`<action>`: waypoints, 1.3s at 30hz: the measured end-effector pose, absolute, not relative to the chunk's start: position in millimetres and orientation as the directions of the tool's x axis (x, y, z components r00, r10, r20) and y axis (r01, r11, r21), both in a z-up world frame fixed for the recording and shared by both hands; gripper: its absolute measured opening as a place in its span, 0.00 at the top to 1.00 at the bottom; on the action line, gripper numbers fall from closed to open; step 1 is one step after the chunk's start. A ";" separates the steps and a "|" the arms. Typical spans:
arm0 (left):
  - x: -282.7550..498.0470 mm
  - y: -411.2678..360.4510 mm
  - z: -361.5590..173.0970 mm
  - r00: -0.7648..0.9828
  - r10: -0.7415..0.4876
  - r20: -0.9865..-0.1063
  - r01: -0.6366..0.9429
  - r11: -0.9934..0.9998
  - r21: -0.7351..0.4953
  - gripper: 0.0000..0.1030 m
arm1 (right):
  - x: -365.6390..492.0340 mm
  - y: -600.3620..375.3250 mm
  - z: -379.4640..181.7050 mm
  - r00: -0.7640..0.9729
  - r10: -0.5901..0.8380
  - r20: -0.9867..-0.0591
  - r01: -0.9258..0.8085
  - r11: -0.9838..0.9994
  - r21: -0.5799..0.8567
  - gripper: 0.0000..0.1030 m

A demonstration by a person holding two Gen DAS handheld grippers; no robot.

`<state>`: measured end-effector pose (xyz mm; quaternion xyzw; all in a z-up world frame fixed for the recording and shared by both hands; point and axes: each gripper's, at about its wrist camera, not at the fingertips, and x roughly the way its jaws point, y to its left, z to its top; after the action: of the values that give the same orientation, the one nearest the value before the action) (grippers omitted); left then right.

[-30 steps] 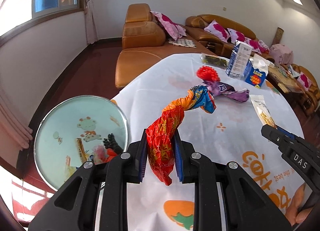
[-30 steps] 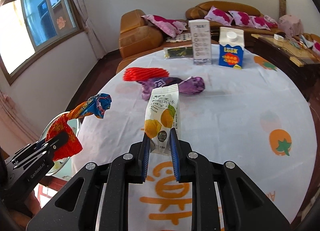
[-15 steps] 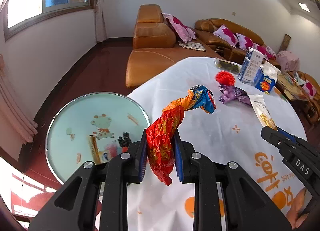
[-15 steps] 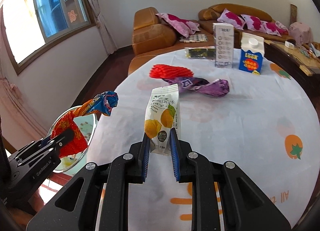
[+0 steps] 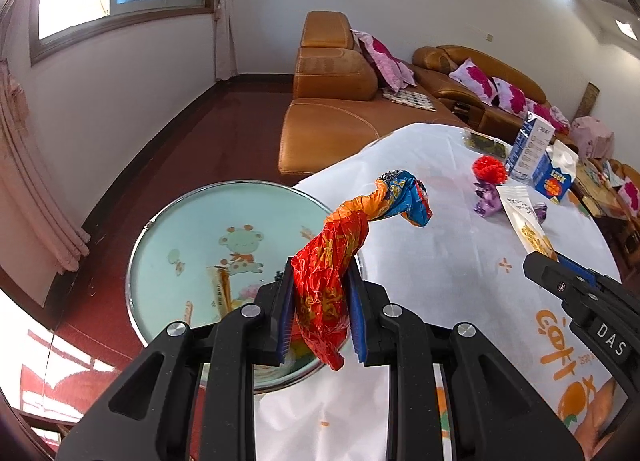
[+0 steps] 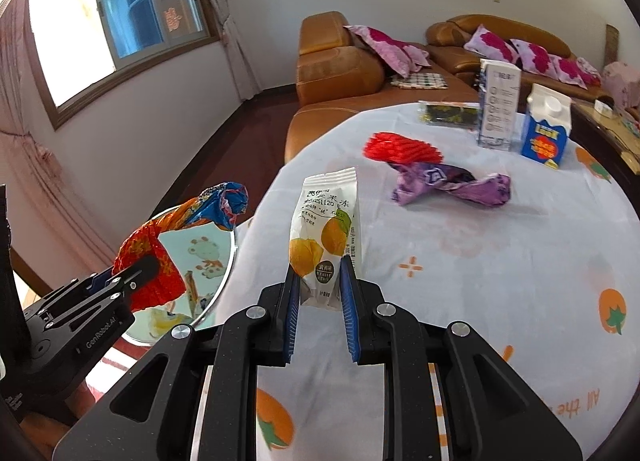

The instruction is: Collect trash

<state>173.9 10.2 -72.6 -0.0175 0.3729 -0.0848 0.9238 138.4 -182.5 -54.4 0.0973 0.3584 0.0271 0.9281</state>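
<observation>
My left gripper [image 5: 320,313] is shut on a crumpled red, orange and blue wrapper [image 5: 340,257] and holds it over the rim of a round light-blue bin [image 5: 168,229] with trash inside, beside the table. The same wrapper [image 6: 160,253] shows in the right wrist view. My right gripper [image 6: 320,301] is shut on a white snack pouch with yellow fruit print [image 6: 326,237], held upright above the white tablecloth [image 6: 480,261]. A purple wrapper [image 6: 448,185] and a red wrapper [image 6: 400,147] lie on the table further back.
A tall white and blue carton [image 6: 498,105], a blue milk carton [image 6: 546,127] and a dark packet [image 6: 446,113] stand at the table's far edge. Orange leather sofas [image 5: 336,101] sit behind. Dark red floor lies to the left.
Both grippers have shifted left toward the bin with their loads. The bin now lies more directly under the left gripper. Both grips are unchanged.
</observation>
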 end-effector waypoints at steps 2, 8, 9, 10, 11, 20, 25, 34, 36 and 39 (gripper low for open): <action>174.9 16.8 -73.2 0.708 -0.163 -0.687 0.131 0.986 -0.099 0.77 | 140.6 -175.9 -53.9 0.739 0.129 -0.661 0.006 0.980 0.198 0.80; 176.9 33.6 -74.1 0.714 -0.138 -0.687 0.094 0.990 -0.101 0.77 | 146.6 -161.0 -54.9 0.731 0.150 -0.665 -0.026 0.981 0.193 0.80; 177.4 36.1 -74.4 0.714 -0.133 -0.687 0.087 0.991 -0.101 0.77 | 147.5 -159.1 -54.8 0.731 0.152 -0.665 -0.029 0.981 0.192 0.80; 177.7 38.6 -74.6 0.714 -0.131 -0.687 0.083 0.991 -0.103 0.77 | 148.4 -157.0 -54.5 0.730 0.155 -0.665 -0.033 0.981 0.191 0.80; 178.4 41.2 -75.1 0.714 -0.128 -0.688 0.078 0.992 -0.104 0.77 | 149.1 -154.7 -54.5 0.729 0.157 -0.666 -0.037 0.981 0.191 0.80; 183.5 62.9 -78.5 0.715 -0.104 -0.691 0.032 0.993 -0.117 0.77 | 156.5 -135.1 -54.6 0.719 0.182 -0.670 -0.078 0.980 0.182 0.80; 183.8 71.8 -80.6 0.715 -0.094 -0.693 0.012 0.992 -0.122 0.77 | 162.6 -123.9 -56.1 0.712 0.202 -0.673 -0.106 0.978 0.181 0.80; 187.4 86.0 -86.8 0.707 -0.076 -0.703 -0.025 0.991 -0.132 0.77 | 170.3 -106.6 -58.5 0.701 0.227 -0.676 -0.140 0.973 0.182 0.80; 189.5 89.2 -88.5 0.705 -0.071 -0.706 -0.034 0.990 -0.134 0.77 | 171.5 -103.2 -59.4 0.698 0.231 -0.678 -0.145 0.972 0.183 0.80; 191.5 93.3 -90.7 0.702 -0.061 -0.710 -0.049 0.990 -0.134 0.77 | 174.3 -98.1 -61.7 0.692 0.241 -0.681 -0.154 0.970 0.186 0.80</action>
<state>191.5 93.3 -90.7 -0.0715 0.3862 -0.0033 0.9196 174.2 -98.1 -61.7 0.0574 0.3774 0.1074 0.9180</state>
